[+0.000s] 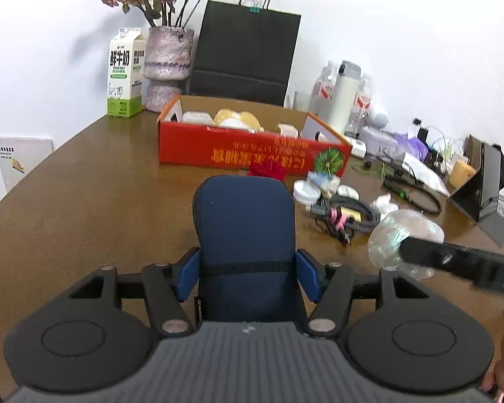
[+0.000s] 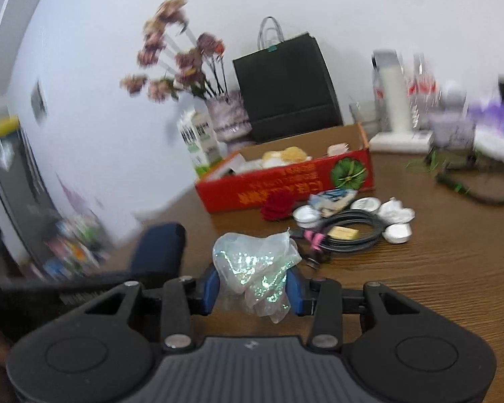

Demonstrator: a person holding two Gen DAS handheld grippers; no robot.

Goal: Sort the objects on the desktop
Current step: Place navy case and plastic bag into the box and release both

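Note:
My left gripper [image 1: 248, 275] is shut on a dark blue zip pouch [image 1: 247, 235] and holds it above the brown table [image 1: 84, 201]. My right gripper [image 2: 252, 288] is shut on a crumpled iridescent plastic bag [image 2: 255, 265]; the bag also shows in the left wrist view [image 1: 403, 238] at the right. The pouch shows in the right wrist view [image 2: 161, 248] at the left. An open red cardboard box [image 1: 252, 151] holding pale items stands beyond both grippers. The right wrist view is motion-blurred.
In front of the box lie a red flower [image 2: 277, 205], round white tins [image 2: 305, 215], a coiled black cable [image 2: 349, 231] and crumpled paper [image 2: 394, 210]. A milk carton [image 1: 124, 74], flower vase [image 1: 168, 63] and black paper bag [image 1: 245, 57] stand behind. Bottles, cables and a tablet [image 1: 484, 181] crowd the right.

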